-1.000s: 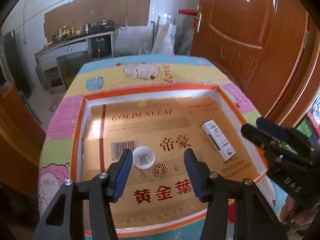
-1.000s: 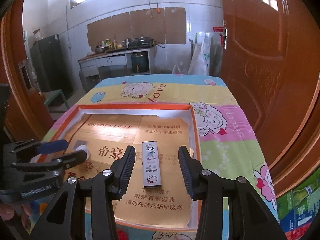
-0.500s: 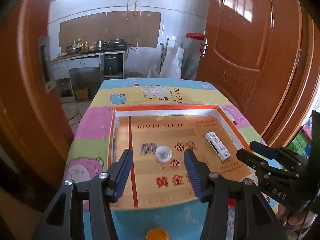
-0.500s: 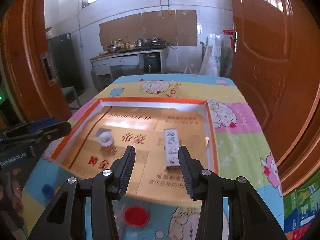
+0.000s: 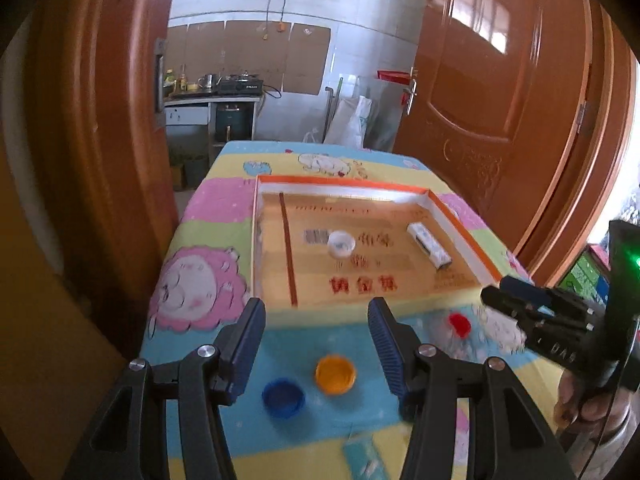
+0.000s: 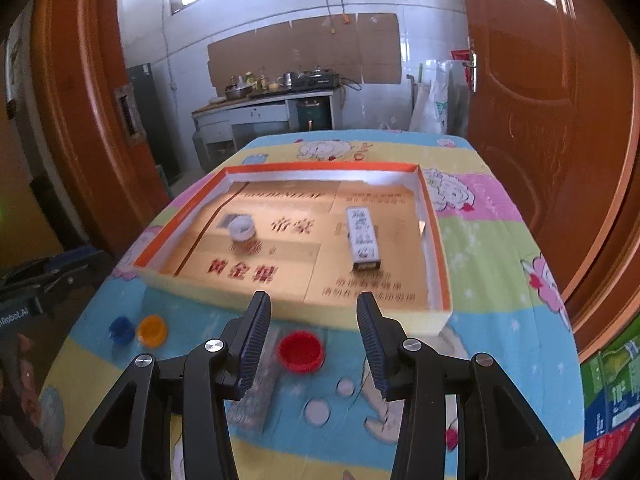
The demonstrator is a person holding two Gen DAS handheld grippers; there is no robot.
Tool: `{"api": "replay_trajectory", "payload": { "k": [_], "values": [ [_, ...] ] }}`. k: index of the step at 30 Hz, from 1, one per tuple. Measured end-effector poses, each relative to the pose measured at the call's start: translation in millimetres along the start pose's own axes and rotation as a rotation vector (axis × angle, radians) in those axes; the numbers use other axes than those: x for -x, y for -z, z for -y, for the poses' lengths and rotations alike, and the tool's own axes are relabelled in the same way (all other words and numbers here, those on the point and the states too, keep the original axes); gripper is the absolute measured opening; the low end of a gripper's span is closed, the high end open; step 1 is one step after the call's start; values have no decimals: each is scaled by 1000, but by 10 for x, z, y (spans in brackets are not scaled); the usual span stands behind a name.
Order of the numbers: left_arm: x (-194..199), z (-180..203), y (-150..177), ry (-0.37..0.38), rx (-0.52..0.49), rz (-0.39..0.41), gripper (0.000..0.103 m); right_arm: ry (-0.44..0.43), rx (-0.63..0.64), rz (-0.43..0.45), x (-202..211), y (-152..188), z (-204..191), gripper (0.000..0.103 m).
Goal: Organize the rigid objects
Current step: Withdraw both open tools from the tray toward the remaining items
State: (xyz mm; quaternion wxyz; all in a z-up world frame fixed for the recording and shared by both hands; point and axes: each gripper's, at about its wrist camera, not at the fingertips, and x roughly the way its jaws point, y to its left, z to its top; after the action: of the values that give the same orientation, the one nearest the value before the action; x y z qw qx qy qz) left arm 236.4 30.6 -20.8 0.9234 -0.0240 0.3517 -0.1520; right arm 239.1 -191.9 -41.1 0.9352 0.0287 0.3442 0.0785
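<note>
1. The left tool [image 5: 316, 352] hung over the near edge of the desk [image 5: 208, 208], its jaws standing wide apart with nothing between them.
2. An orange cap [image 5: 335, 374] lay on the cloth just beyond and between that tool's fingers, a blue cap [image 5: 283, 397] close beside it toward the left finger.
3. The right tool [image 6: 312, 340] was also parted and empty, a red cap [image 6: 301, 351] resting on the cloth directly between and below its fingertips.
4. Ahead of both tools sat a shallow orange-rimmed tray [image 6: 434, 240] lined with gold printed card.
5. Inside the tray, a white cap [image 6: 241, 228] lay ahead and to the left of the right tool, and a small white box [image 6: 363, 238] lay ahead and slightly right, well apart from the cap.
6. The picture was blurred.
</note>
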Motion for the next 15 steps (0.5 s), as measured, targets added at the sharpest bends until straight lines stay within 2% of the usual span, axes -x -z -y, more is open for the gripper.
{"api": "replay_trajectory", "payload": {
  "k": [6, 15],
  "values": [
    [-35, -161, 275, 48, -3, -77, 54, -33, 17, 8, 164, 203, -149, 46],
    [-103, -86, 534, 10, -95, -121, 54, -50, 31, -51, 83, 440, -256, 46]
  ]
}}
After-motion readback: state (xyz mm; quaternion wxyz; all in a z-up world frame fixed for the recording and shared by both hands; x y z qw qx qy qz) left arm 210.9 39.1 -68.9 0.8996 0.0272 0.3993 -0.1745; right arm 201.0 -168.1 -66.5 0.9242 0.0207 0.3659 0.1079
